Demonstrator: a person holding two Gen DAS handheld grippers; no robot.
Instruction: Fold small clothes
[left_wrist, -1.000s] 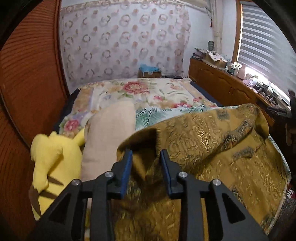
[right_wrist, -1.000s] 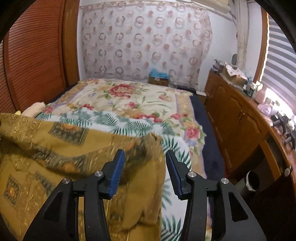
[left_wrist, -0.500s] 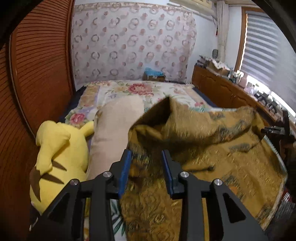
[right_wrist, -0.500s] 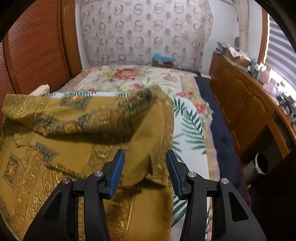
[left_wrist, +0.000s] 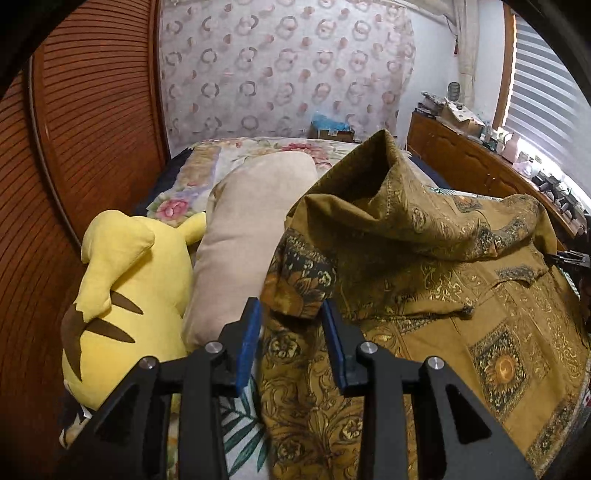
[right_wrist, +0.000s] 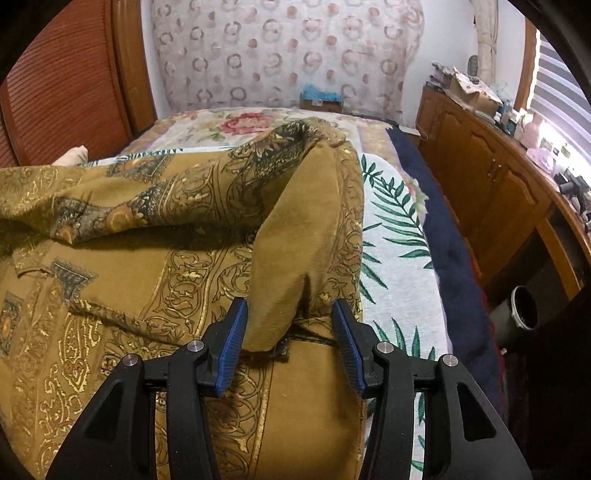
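Gold-printed brown cloth, a small garment (left_wrist: 424, 288), lies spread across the floral bed (right_wrist: 399, 236), and both grippers have a raised corner of it between their blue pads. The left gripper (left_wrist: 291, 325) stands part-spread with a patterned fold sitting between its jaws; the cloth fills the gap there, so I judge it pinched, though the contact of the pads is hard to make out from this angle. The right gripper (right_wrist: 288, 325) stands wider, with a plain-backed flap rising from between its jaws; the left pad touches the flap, the right pad seems to stand clear of it, so I cannot tell whether it truly grips.

From each gripper the held corner peaks up and ahead, and the main body of the garment stretches sideways between the two, its long axis running from one gripper to the other. The lifted edge sags in the middle. To the outer side of the left gripper lie a beige pillow (left_wrist: 251, 229) and a yellow plush toy (left_wrist: 125, 291), touching each other.

The fold looks under way: both corners are nearest their own hands, and the coming move likely carries them over onto the near half.
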